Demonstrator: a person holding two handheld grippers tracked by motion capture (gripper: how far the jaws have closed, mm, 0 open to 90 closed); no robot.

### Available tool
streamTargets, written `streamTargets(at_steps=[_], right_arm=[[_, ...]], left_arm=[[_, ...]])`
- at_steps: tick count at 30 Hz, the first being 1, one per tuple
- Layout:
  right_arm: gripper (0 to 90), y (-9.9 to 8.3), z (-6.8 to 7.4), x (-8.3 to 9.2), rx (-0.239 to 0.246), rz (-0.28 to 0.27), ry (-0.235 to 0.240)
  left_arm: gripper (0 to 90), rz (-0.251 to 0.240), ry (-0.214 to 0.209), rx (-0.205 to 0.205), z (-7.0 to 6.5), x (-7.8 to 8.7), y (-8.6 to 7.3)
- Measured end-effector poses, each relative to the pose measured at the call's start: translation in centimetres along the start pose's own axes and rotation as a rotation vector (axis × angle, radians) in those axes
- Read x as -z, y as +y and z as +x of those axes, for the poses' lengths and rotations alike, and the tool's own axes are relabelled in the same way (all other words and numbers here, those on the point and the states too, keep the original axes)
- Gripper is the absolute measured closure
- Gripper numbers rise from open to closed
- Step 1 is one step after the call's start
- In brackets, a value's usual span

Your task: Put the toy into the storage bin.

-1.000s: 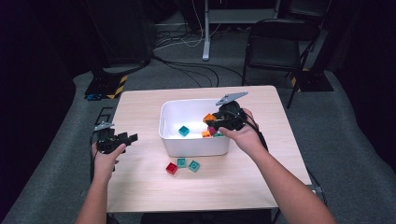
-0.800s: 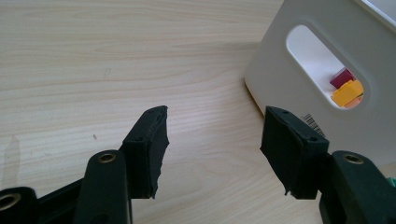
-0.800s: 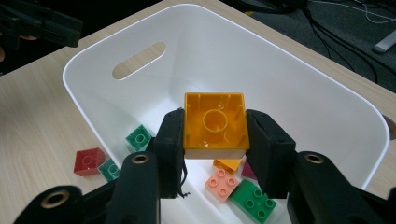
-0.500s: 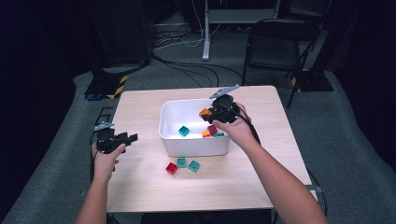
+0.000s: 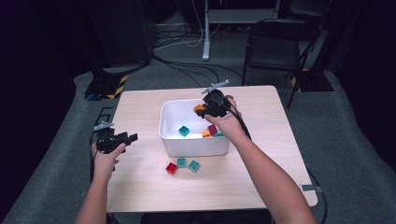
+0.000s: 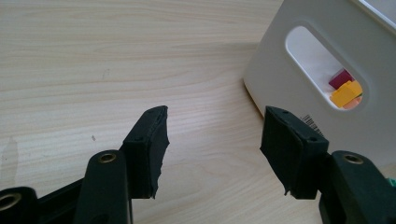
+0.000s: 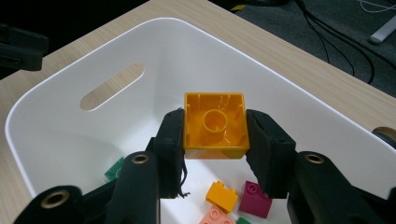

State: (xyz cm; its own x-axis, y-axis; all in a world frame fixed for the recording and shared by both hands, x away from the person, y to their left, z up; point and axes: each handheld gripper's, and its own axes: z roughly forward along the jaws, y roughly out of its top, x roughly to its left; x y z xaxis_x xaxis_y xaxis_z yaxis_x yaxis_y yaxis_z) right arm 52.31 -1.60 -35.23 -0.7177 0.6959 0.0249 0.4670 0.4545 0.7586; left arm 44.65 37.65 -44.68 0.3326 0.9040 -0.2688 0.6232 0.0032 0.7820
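Note:
My right gripper point(image 7: 215, 140) is shut on an orange brick point(image 7: 215, 126), held hollow side toward the camera above the white bin point(image 7: 93, 51). From the high view, that gripper point(image 5: 205, 110) and its orange brick point(image 5: 199, 108) hang over the bin point(image 5: 164, 122) near its far wall. Inside lie a teal brick point(image 5: 184, 131), a small orange brick point(image 7: 223, 196) and a magenta brick point(image 7: 254, 199). My left gripper point(image 5: 127, 138) rests at the table's left side, its gap point(image 6: 215, 123) open and bare, pointing at the bin's wall point(image 6: 280, 79).
A red brick point(image 5: 172, 168) and two teal bricks point(image 5: 181, 162) point(image 5: 194, 166) lie on the table just in front of the bin. A dark chair point(image 5: 275, 44) and cables point(image 5: 187, 70) are on the floor behind the table.
My right gripper has carried the orange brick leftward, from the bin's right rim to over its inside. The left hand has stayed put.

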Motion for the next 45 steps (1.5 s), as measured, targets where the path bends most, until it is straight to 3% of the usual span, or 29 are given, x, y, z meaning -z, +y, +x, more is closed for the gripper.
streamTargets(at_steps=[12, 21, 31, 41, 45], right_arm=[[58.4, 0.5, -0.2, -3.5, -0.020, 0.068, -0.029], [55.8, 0.4, -0.1, -4.1, -0.020, 0.082, -0.024], [53.4, 0.3, 1.1, -1.5, 0.027, 0.056, 0.016], [53.4, -0.7, 3.8, 2.4, 0.089, -0.007, 0.092], [53.5, -1.4, 4.9, 4.0, 0.117, -0.030, 0.100]], left_arm=[[40.5, -0.002, -0.002, -0.003, 0.1, 0.0, 0.0], [40.5, -0.006, -0.003, 0.000, 0.2, 0.0, 0.0], [40.4, -0.006, -0.001, 0.004, 0.2, 0.1, 0.0], [40.4, -0.006, 0.000, 0.007, 0.2, 0.1, 0.0], [40.4, -0.008, 0.002, 0.005, 0.2, 0.1, 0.0]])
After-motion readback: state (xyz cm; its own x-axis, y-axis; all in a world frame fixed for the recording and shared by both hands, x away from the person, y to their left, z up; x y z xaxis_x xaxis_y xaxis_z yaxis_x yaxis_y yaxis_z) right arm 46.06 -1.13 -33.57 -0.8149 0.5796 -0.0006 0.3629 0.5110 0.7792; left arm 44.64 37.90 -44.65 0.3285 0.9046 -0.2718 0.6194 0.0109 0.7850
